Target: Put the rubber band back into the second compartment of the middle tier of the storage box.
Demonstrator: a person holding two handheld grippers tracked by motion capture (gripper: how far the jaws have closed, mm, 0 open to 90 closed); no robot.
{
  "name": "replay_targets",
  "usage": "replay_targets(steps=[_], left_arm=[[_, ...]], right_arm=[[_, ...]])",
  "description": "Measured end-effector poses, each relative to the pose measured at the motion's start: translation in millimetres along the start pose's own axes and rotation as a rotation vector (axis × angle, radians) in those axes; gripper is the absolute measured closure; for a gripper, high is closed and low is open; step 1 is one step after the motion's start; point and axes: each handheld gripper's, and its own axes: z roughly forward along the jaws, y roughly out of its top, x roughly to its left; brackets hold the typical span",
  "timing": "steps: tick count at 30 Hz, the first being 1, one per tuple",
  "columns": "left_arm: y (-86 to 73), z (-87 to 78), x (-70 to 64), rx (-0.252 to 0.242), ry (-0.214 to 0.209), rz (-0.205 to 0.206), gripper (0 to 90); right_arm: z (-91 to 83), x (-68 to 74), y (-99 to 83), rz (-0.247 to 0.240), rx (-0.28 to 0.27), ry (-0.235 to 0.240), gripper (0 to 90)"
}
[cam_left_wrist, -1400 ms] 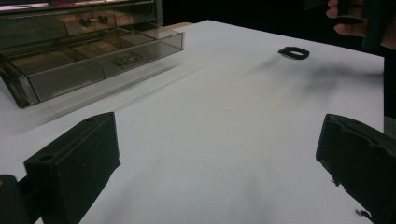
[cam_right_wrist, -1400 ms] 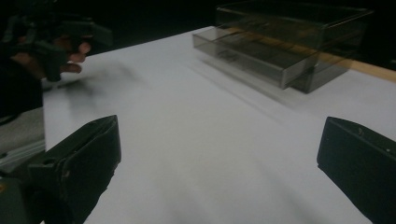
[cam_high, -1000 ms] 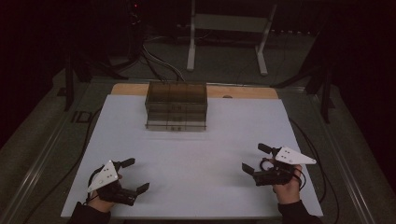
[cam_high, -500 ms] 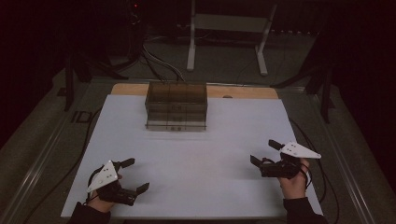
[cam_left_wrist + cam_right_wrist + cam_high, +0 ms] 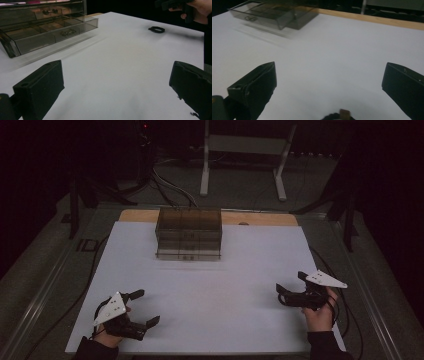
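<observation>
A smoky clear drawer box point(image 5: 189, 232) stands at the far middle of the white table, its bottom drawer point(image 5: 53, 35) pulled out with a small metal piece inside. A black ring point(image 5: 156, 29) lies on the table just under the person's right hand point(image 5: 197, 7). The same black ring point(image 5: 337, 116), with a small brown tag, lies at the base of my right gripper point(image 5: 329, 87), whose jaws are spread wide with nothing between them. My left gripper point(image 5: 117, 87) is open and empty too. From above, the left gripper point(image 5: 145, 307) sits front left and the right gripper point(image 5: 291, 285) front right.
The white sheet point(image 5: 210, 285) covers the table, with a wooden strip point(image 5: 260, 218) along its far edge. Cables point(image 5: 345, 310) trail off the right side. A metal stand point(image 5: 245, 150) and dark floor lie beyond the table.
My right gripper has drifted to the right and slightly farther from the person. The left gripper and the drawer box have stayed put.
</observation>
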Motion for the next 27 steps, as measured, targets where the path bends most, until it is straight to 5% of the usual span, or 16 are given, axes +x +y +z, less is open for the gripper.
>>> replay_targets(steps=[7,11,18,27], left_arm=[[-0.2,0.1,-0.5,0.000,-0.001,0.001,0.2],[-0.4,0.7,-0.3,0.002,-0.003,-0.005,0.2],[-0.6,0.7,-0.5,0.005,-0.003,-0.001,0.2],[-0.3,0.6,-0.3,0.003,-0.003,-0.003,0.2]], right_arm=[[-0.7,-9.1,-6.9,0.047,0.068,-0.006,0.0],[1.8,-11.9,-12.1,0.065,0.102,-0.053,0.0],[0.4,-17.0,-17.5,0.093,0.160,-0.102,21.2],[3.5,-17.4,-20.5,0.070,0.238,-0.171,48.1]])
